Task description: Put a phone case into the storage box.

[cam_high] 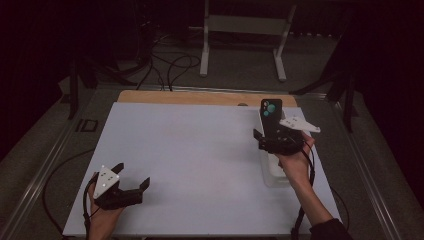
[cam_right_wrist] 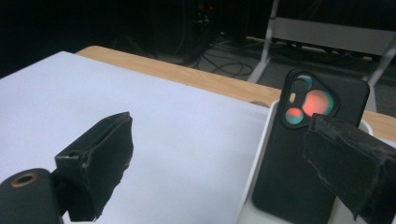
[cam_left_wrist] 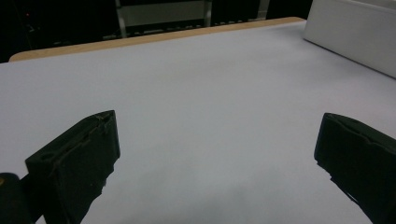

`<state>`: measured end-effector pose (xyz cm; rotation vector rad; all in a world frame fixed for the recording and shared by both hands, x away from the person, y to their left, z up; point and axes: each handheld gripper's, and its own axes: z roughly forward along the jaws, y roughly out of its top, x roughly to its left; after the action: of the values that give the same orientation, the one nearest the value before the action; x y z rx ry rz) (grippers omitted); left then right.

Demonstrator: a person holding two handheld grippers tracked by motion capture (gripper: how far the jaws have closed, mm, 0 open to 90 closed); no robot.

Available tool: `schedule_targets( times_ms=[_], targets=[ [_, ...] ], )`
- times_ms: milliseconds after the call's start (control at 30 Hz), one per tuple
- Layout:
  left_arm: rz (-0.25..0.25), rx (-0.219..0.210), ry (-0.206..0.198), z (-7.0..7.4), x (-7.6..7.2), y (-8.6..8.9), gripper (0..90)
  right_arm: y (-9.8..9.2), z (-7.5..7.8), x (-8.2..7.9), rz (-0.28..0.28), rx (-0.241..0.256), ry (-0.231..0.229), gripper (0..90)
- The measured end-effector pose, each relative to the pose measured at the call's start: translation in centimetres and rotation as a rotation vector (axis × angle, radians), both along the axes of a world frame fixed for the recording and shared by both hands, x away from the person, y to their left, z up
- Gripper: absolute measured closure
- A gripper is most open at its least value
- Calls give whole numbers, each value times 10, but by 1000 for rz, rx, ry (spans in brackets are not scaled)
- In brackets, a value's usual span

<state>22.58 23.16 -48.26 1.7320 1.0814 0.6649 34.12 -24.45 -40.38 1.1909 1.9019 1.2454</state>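
Note:
A black phone (cam_high: pixel 271 116) with teal lenses stands upright in a white tray (cam_high: pixel 273 175) at the right of the white mat (cam_high: pixel 200 155). My right gripper (cam_high: pixel 270 134) is open just behind the phone, held by a hand. In the right gripper view the phone (cam_right_wrist: pixel 299 158) rises from the tray's rim (cam_right_wrist: pixel 261 154), close to the right jaw of the open right gripper (cam_right_wrist: pixel 219 130); I cannot tell if it touches. My left gripper (cam_high: pixel 132 175) is open at the near left, over bare mat. The left gripper (cam_left_wrist: pixel 219 126) holds nothing, and the tray (cam_left_wrist: pixel 355 32) lies far right.
A wooden table edge (cam_high: pixel 200 97) runs along the back of the mat. Beyond it on the floor are a white metal frame (cam_high: pixel 245 25) and loose cables (cam_high: pixel 170 65). Metal rails (cam_high: pixel 45 165) flank the table. The surroundings are dark.

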Motion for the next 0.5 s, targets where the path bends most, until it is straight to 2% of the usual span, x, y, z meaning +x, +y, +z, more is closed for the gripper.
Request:
schedule_targets(
  times_ms=[167,267,300,500],
  targets=[
    [0,-2,-7,2,-1,0,6,-1,-5,-22,27,33,-18,79],
    [1,-3,-12,3,-1,0,6,-2,-11,-37,40,43,-51,79],
    [1,-3,-12,3,-1,0,6,-2,-11,-37,40,43,-51,79],
    [2,-3,-27,6,-3,1,5,-9,-28,-62,55,83,-74,79]
  ],
)
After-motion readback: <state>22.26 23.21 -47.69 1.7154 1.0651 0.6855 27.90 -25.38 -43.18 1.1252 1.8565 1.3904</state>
